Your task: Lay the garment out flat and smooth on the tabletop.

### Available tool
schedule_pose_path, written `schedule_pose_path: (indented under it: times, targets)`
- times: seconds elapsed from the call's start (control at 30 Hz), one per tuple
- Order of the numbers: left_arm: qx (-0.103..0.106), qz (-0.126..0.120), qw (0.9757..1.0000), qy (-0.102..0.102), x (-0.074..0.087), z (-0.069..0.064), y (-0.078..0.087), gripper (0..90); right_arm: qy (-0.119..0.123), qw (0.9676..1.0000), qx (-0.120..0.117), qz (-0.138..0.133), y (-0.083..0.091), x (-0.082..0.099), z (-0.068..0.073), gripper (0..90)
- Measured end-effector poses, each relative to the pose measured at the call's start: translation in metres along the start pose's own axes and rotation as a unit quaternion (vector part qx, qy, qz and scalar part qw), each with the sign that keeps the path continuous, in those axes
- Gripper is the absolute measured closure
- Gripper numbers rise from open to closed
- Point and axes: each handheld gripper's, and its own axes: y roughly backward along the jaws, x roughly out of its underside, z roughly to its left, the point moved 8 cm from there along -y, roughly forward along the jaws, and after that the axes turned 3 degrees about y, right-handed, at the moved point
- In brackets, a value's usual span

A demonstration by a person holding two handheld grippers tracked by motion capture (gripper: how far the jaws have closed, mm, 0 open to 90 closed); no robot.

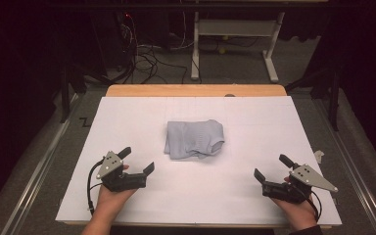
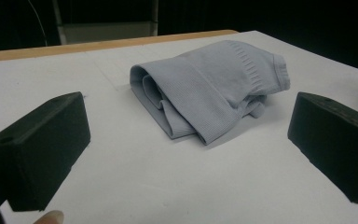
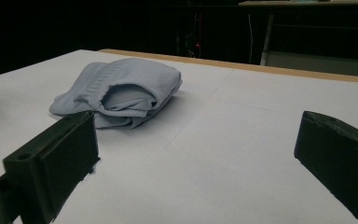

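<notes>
A folded pale blue-grey garment (image 1: 194,139) lies in the middle of the white table cover (image 1: 254,122). My left gripper (image 1: 138,161) rests near the front left, open, its jaws wide apart with nothing between them. The garment (image 2: 209,93) lies ahead of it, a ribbed band on its far side. My right gripper (image 1: 272,168) sits near the front right, also open and holding nothing. From there the garment (image 3: 121,91) lies ahead to the left, beyond the left jaw. Both grippers stand well apart from the cloth.
The wooden table edge (image 1: 196,90) shows past the white cover. A small pale scrap (image 1: 318,155) lies off the cover's right side. A white table frame (image 1: 235,39) and cables (image 1: 147,58) stand on the floor behind. Metal rails run along both sides.
</notes>
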Motion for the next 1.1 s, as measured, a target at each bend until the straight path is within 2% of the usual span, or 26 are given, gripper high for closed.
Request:
schedule_pose_path:
  times: [0.23,0.47,0.63,0.7,0.83,0.9,1.0,1.1]
  targets:
    - [-0.004,-0.002,1.0,0.001,-0.001,0.0,0.001,0.0,0.007,1.0,-0.004,-0.001,0.002,-0.001,0.002,0.3]
    - [0.002,-0.004,1.0,0.003,-0.002,0.001,0.002,0.0,0.012,0.9999,0.0,0.002,0.004,-0.001,0.005,0.2]
    - [0.003,-0.003,1.0,0.008,-0.001,0.002,0.002,0.0,0.006,1.0,0.004,0.002,0.003,0.0,0.006,0.3]
    - [0.002,-0.009,0.9999,0.007,-0.002,0.003,0.001,0.0,0.01,0.9999,-0.002,0.008,0.0,0.002,0.009,0.3]
    - [0.0,0.001,1.0,0.007,-0.001,0.003,0.0,0.0,0.015,0.9997,-0.013,0.01,-0.002,0.002,0.015,0.3]
    - [0.002,0.001,1.0,0.008,0.0,0.002,-0.001,0.0,0.018,0.9996,-0.014,0.015,-0.004,0.003,0.017,0.3]
    - [0.004,0.003,0.9999,0.009,0.0,0.001,-0.001,0.0,0.028,0.9985,-0.023,0.042,-0.013,0.007,0.028,0.3]
    - [0.006,0.002,1.0,0.006,0.001,0.0,-0.001,0.0,0.034,0.9977,-0.029,0.05,-0.02,0.008,0.033,0.3]
